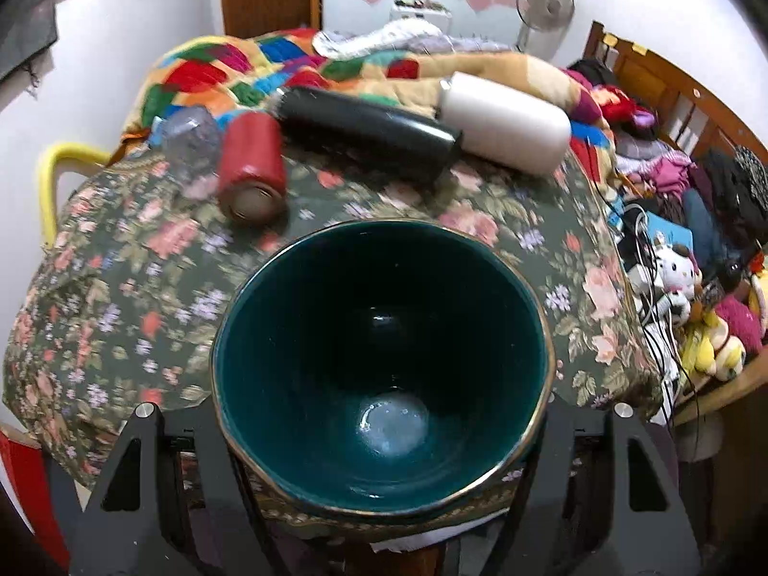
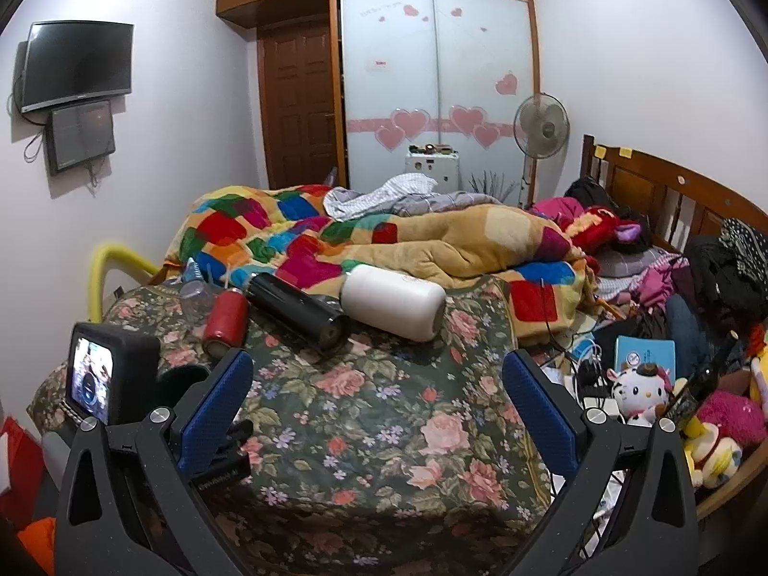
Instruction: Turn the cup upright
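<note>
In the left wrist view a dark teal cup [image 1: 384, 365] with a gold rim fills the lower middle, its open mouth facing the camera. My left gripper [image 1: 384, 437] is shut on the cup, one black finger on each side of its body, above the floral cloth [image 1: 120, 288]. My right gripper [image 2: 379, 408] is open and empty, its blue pads [image 2: 216, 408] spread wide over the floral cloth [image 2: 384, 408]. The left gripper's camera body [image 2: 110, 374] shows at the left of the right wrist view; the cup is hidden there.
A red can [image 1: 252, 168], a black bottle [image 1: 365, 132], a white bottle [image 1: 504, 120] and a clear bottle [image 1: 189, 141] lie at the far edge of the cloth. A patchwork blanket [image 2: 384, 240] lies behind. Toys and cables [image 2: 638, 389] crowd the right.
</note>
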